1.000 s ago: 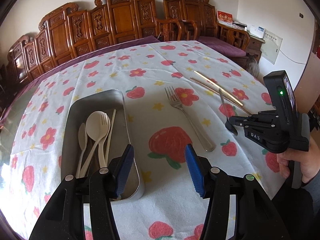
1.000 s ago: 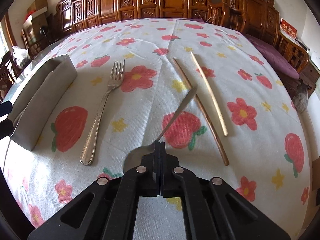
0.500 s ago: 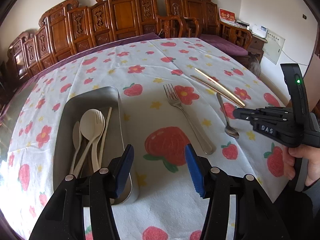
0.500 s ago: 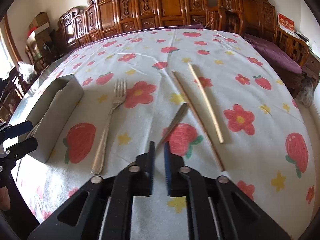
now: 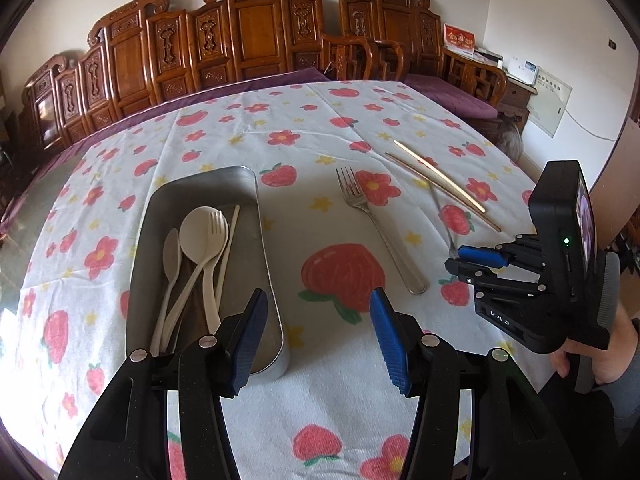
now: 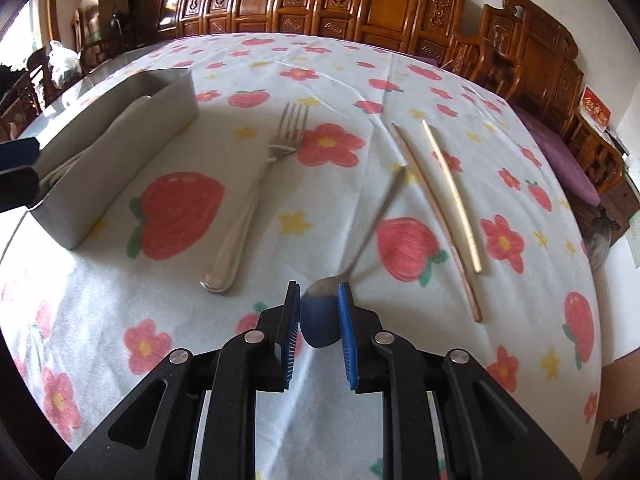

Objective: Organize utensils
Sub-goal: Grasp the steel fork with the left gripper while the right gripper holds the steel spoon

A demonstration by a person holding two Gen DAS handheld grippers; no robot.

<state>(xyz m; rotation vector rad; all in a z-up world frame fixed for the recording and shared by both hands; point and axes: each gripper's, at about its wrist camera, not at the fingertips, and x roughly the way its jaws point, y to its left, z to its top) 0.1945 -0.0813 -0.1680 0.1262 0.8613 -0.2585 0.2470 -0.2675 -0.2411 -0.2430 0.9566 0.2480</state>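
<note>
A metal spoon (image 6: pixel 360 236) lies on the tablecloth with its bowl between the blue pads of my right gripper (image 6: pixel 318 312), which is open around it. The spoon's handle shows in the left wrist view (image 5: pixel 442 216), where the right gripper (image 5: pixel 464 260) sits at the right. A metal fork (image 6: pixel 256 200) (image 5: pixel 376 224) lies to the spoon's left. Two chopsticks (image 6: pixel 452 196) (image 5: pixel 440 178) lie to its right. A metal tray (image 5: pixel 248 184) (image 6: pixel 120 152) holds several cream plastic utensils (image 5: pixel 200 248). My left gripper (image 5: pixel 318 336) is open and empty near the tray's near right corner.
The round table carries a white cloth with strawberries and flowers (image 5: pixel 344 276). Carved wooden chairs (image 5: pixel 248 40) ring its far side. The table's edge drops off at the right (image 6: pixel 608 280). A person's hand (image 5: pixel 592 356) holds the right gripper.
My right gripper was shut on the spoon's bowl a second ago, then opened and the spoon dropped to the cloth. Now the open pads flank the bowl. The left gripper stayed open.
</note>
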